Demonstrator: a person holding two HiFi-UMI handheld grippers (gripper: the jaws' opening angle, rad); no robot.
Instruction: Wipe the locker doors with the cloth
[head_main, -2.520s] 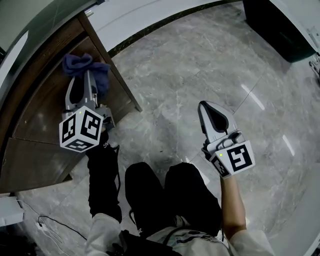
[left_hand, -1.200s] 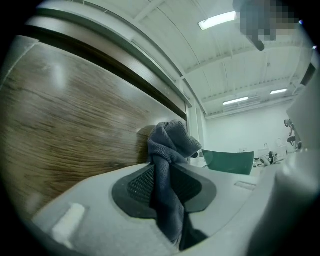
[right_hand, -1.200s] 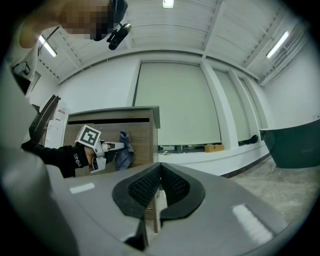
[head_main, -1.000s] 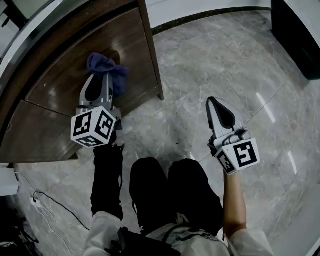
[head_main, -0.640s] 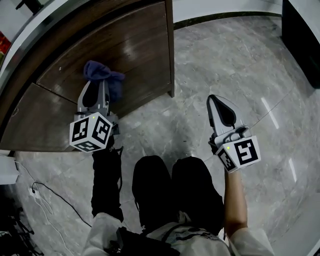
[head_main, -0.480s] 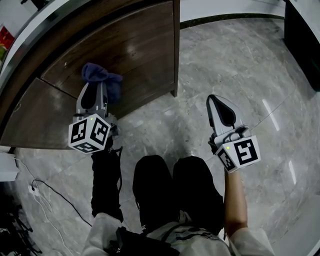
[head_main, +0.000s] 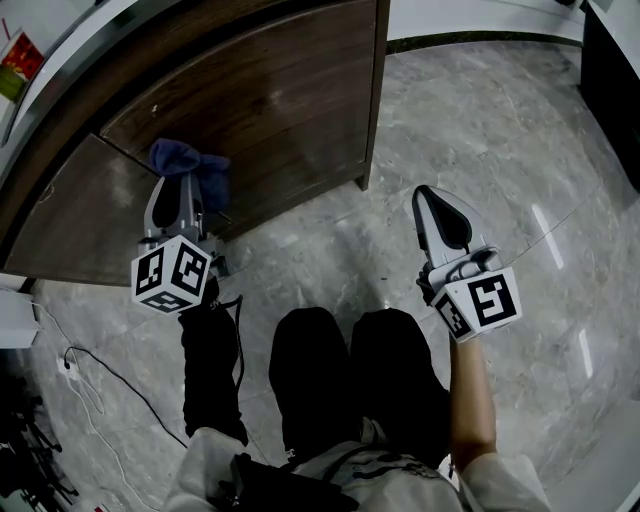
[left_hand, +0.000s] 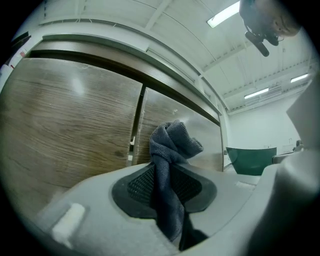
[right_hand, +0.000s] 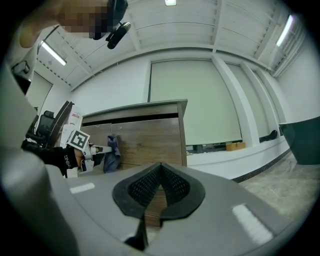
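Left gripper (head_main: 178, 186) clamps one dark-blue terry cloth (head_main: 188, 163) near the seam between two brown wood-grain locker doors (head_main: 270, 100). Right gripper (head_main: 430, 200): jaws closed, empty, above the grey marble floor (head_main: 480, 120). One white cable (head_main: 68, 364) lies at floor left.

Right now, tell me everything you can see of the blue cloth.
The cloth is dark blue, soft towelling by its look, crumpled into a bunch. Its lower part is pinched between the pads of the left hand-held gripper, jaws shut on it. The bunched end stands out past the tips and seems to rest against the brown wood-grain locker door, beside the seam between two doors. Nothing else touches it.
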